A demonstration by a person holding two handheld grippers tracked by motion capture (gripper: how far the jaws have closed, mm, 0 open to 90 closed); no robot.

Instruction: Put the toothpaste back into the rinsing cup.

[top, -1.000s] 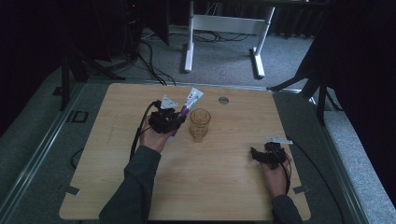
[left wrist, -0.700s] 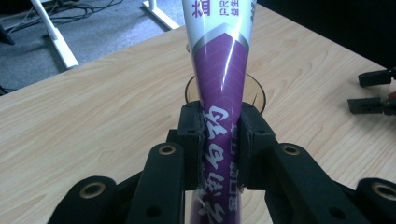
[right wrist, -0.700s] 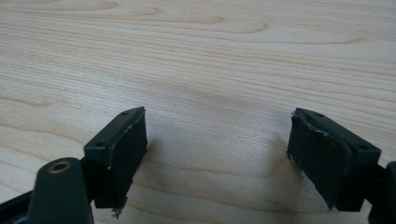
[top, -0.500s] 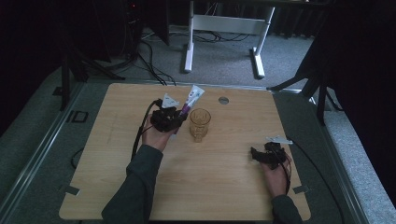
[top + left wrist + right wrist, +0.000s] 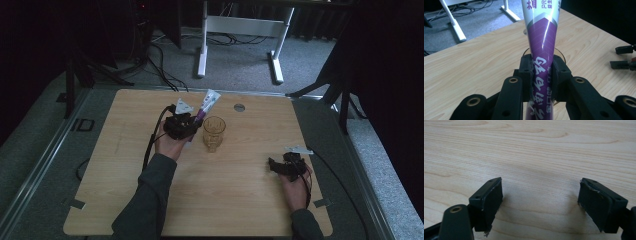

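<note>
L gripper (image 5: 192,121) fingers clamped on toothpaste tube (image 5: 541,50), held beside glass (image 5: 214,131). R gripper (image 5: 540,202) fingers apart, idle on desk (image 5: 250,200). Next, prob.: lower tube into glass, aligned w/ rim.

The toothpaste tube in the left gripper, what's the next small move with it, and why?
Probably shift the toothpaste tube sideways over the glass cup and lower its bottom end in. The left gripper is shut on the tube, holding it tilted just beside the cup, whose rim shows behind the tube in the left gripper view. The right gripper rests open, apart on the table.
</note>
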